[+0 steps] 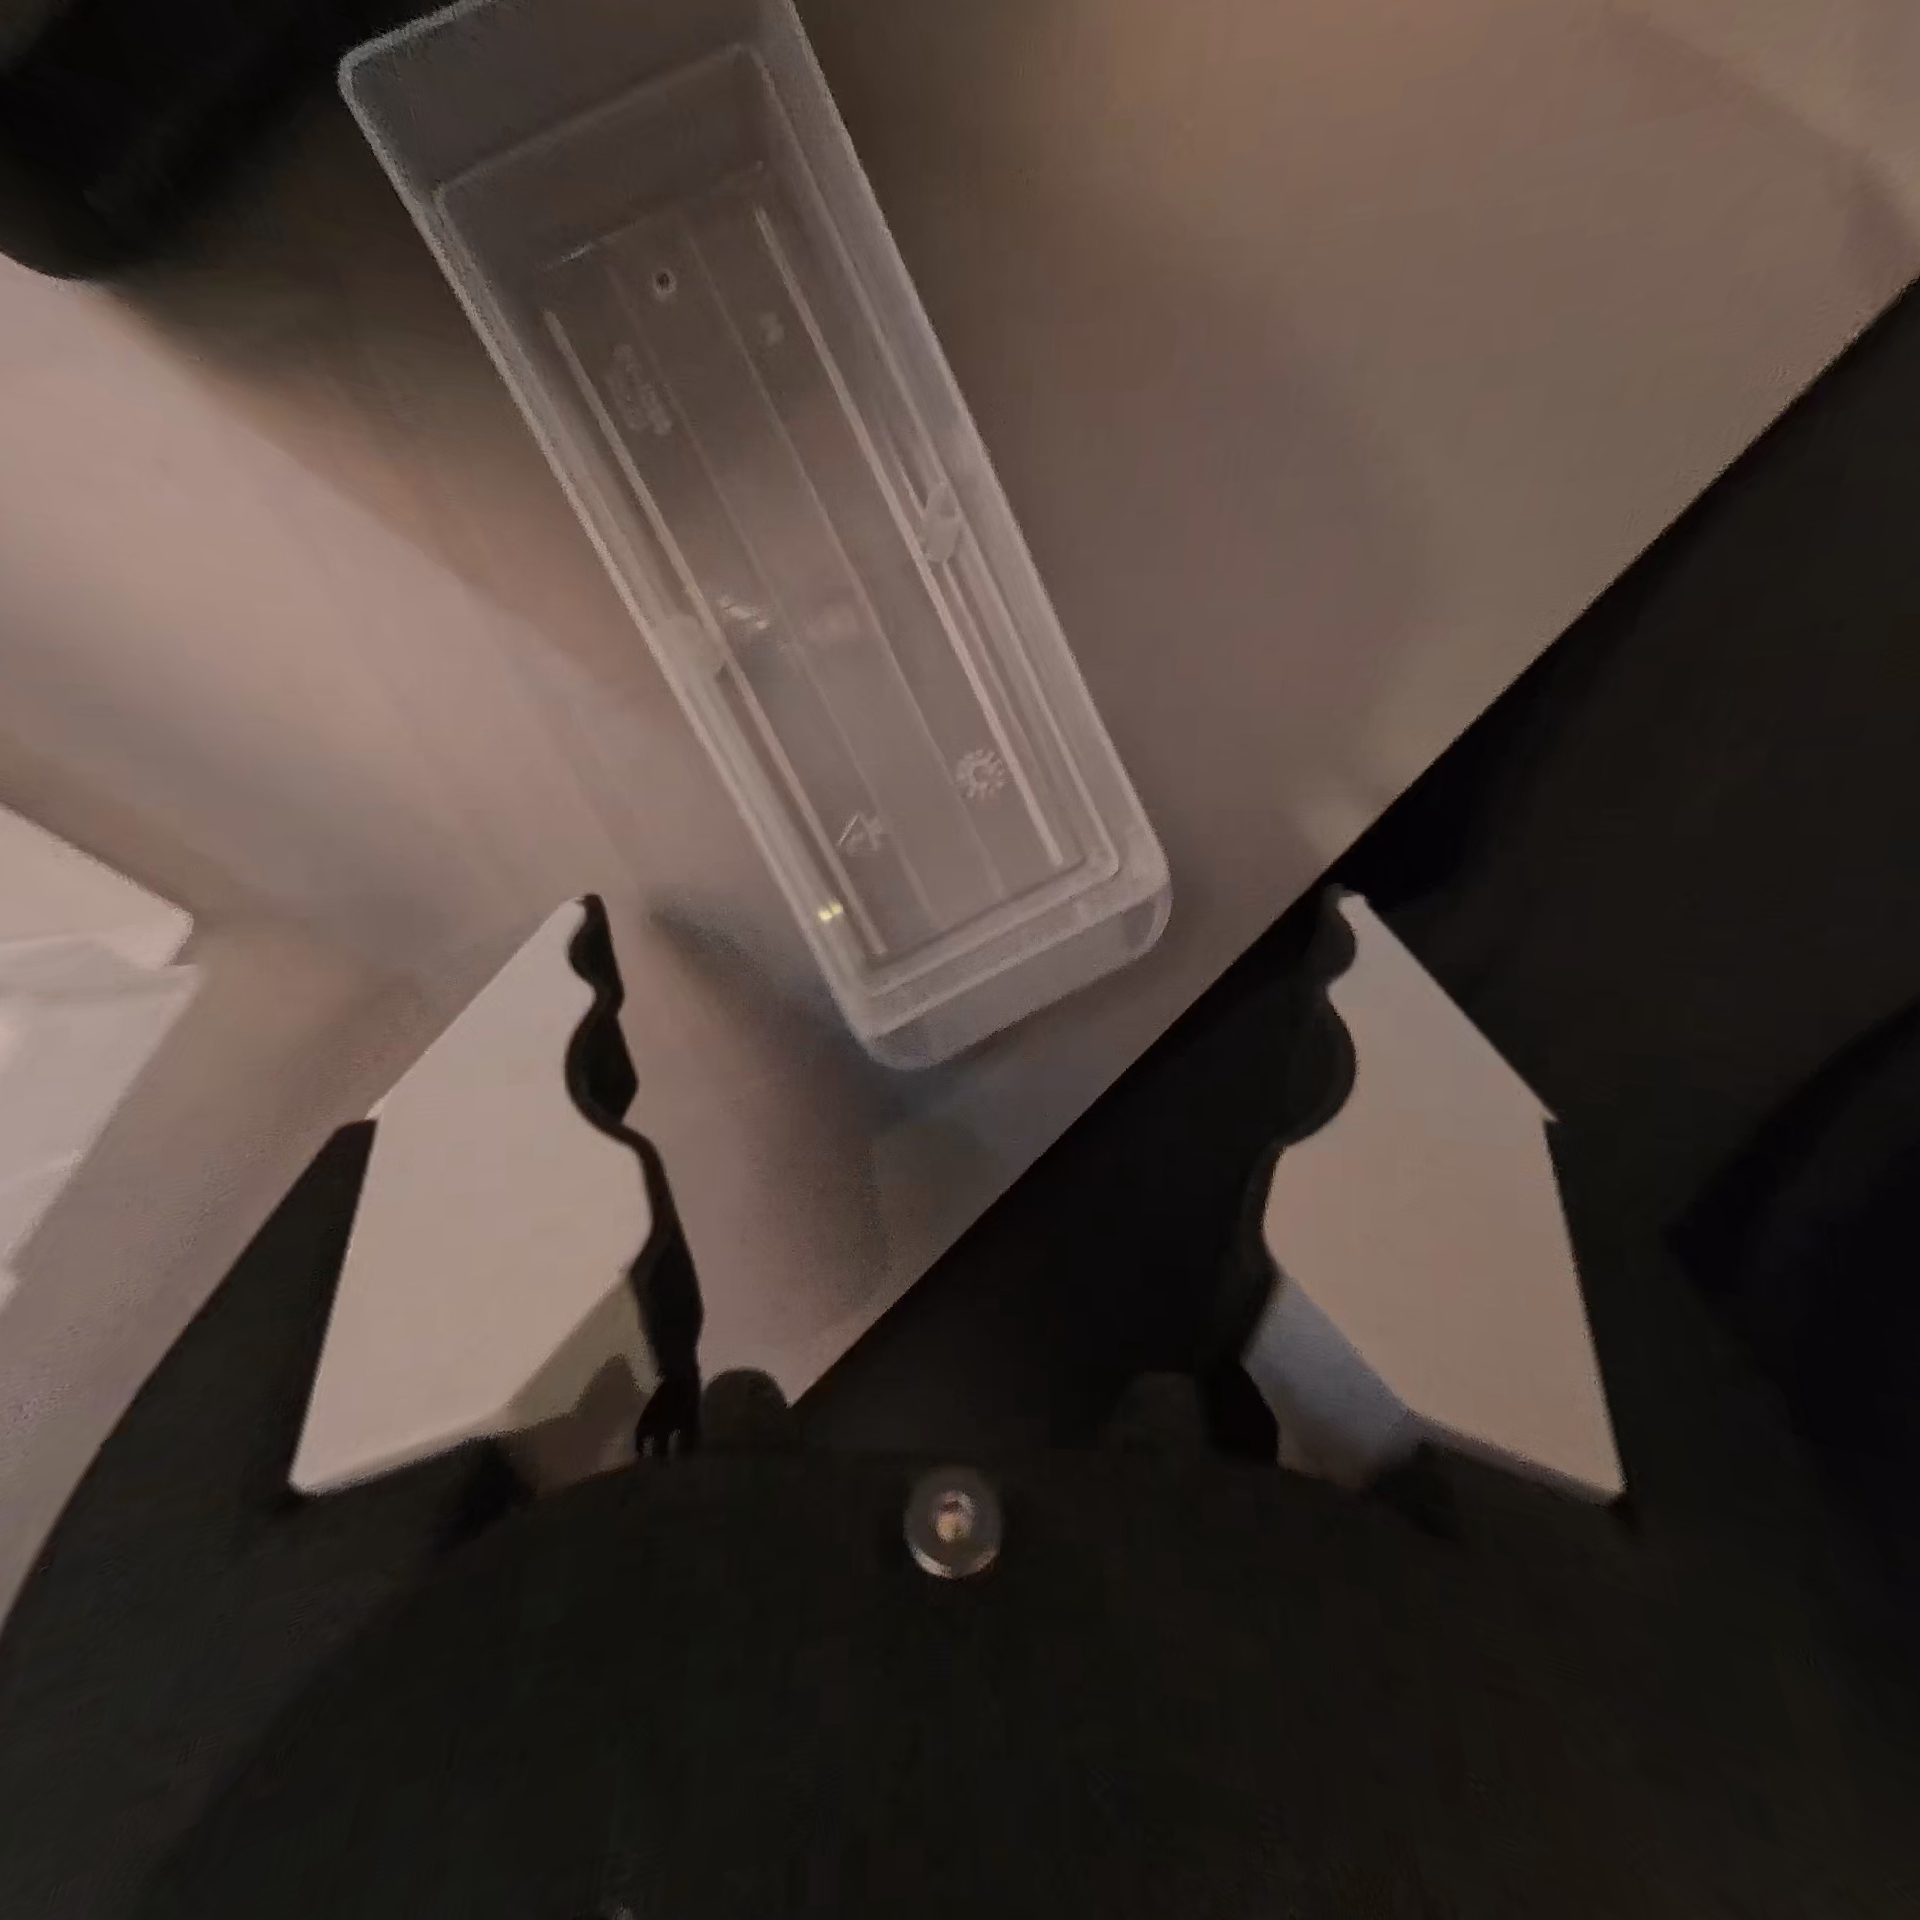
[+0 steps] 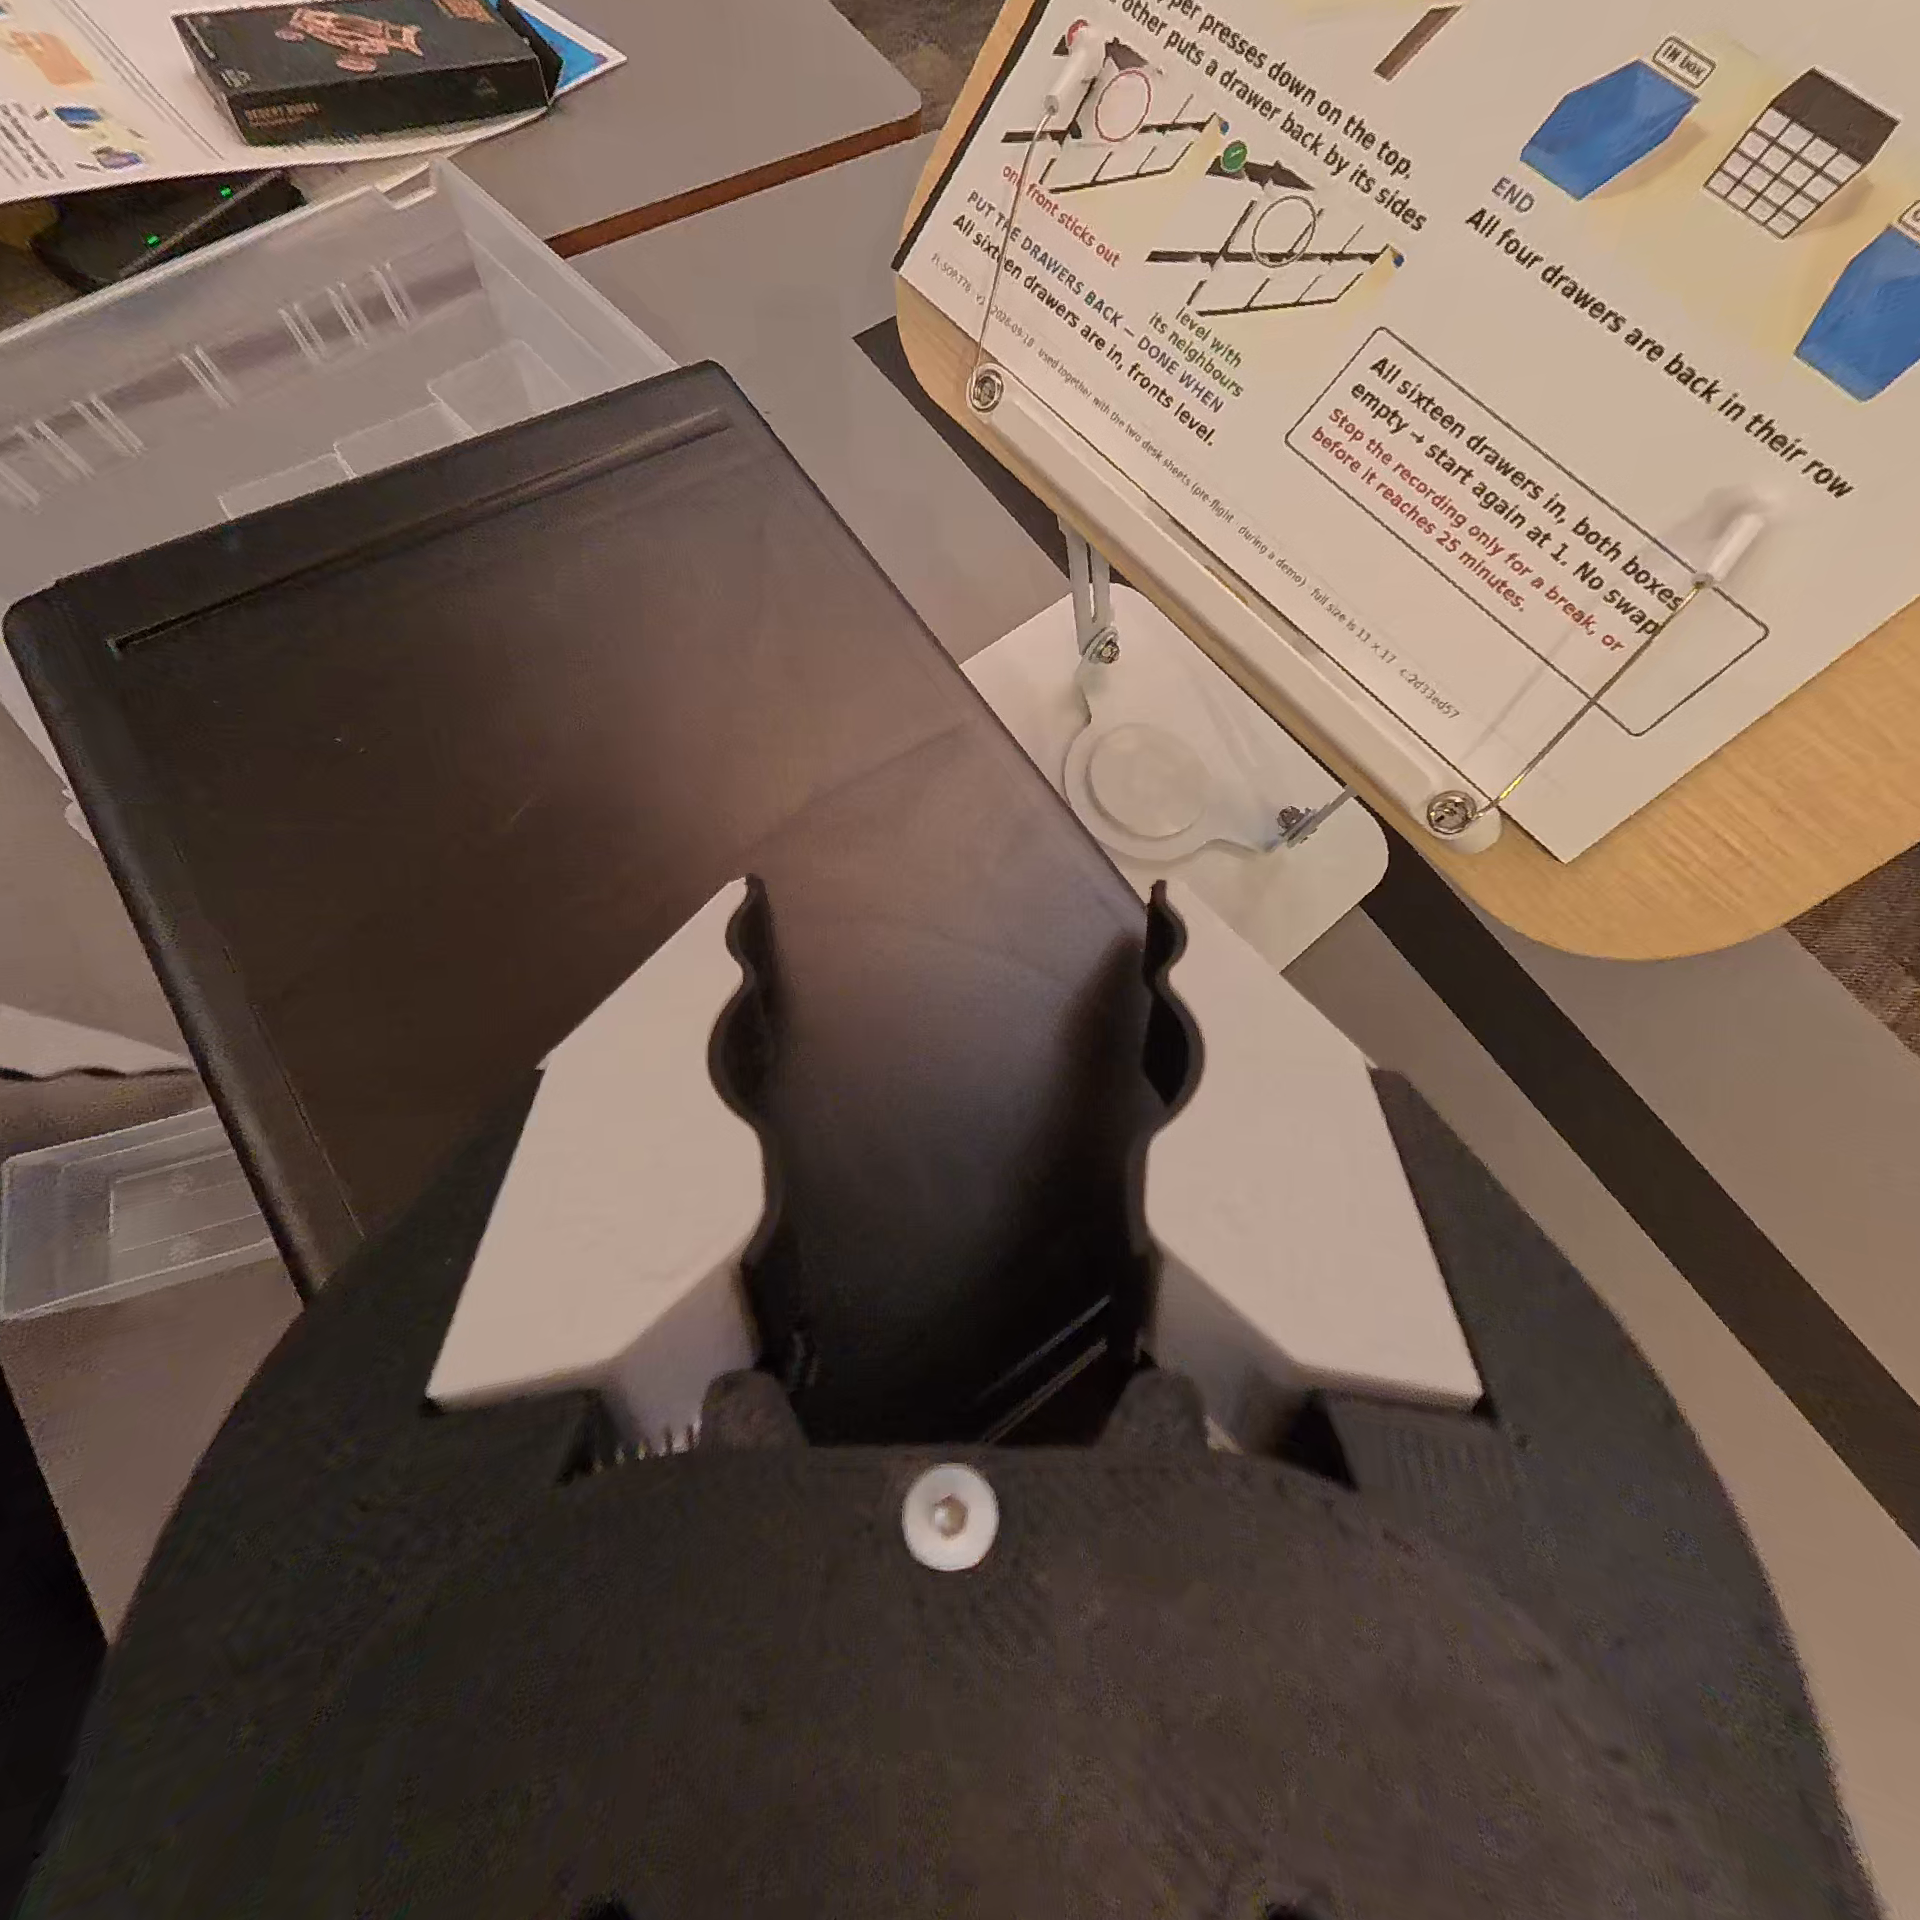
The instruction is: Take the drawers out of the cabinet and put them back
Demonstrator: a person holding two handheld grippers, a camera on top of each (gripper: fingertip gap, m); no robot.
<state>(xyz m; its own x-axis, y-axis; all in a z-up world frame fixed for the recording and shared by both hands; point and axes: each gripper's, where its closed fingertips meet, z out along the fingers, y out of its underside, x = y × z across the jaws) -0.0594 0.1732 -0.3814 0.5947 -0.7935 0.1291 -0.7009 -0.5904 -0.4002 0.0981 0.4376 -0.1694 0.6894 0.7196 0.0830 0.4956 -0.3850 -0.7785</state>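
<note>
1. Showing only in the left wrist view: clear drawer (image 1: pixel 758 540) flat on the table (image 1: pixel 1299 312), ahead of the left gripper (image 1: pixel 966 914), fingers spread, empty.
2. Right wrist view only: right gripper (image 2: pixel 956 894) angled down over the black cabinet (image 2: pixel 499 727) top, fingers apart, gripping nothing.

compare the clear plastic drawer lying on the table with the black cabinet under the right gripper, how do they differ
The clear plastic drawer is see-through, so the table shows through it; the black cabinet is opaque and dark. The drawer is long and narrow, while the cabinet shows a broad flat top. The drawer lies free with the open left gripper near its end; the cabinet has the open right gripper over its top. Both are rectangular plastic pieces.
</note>
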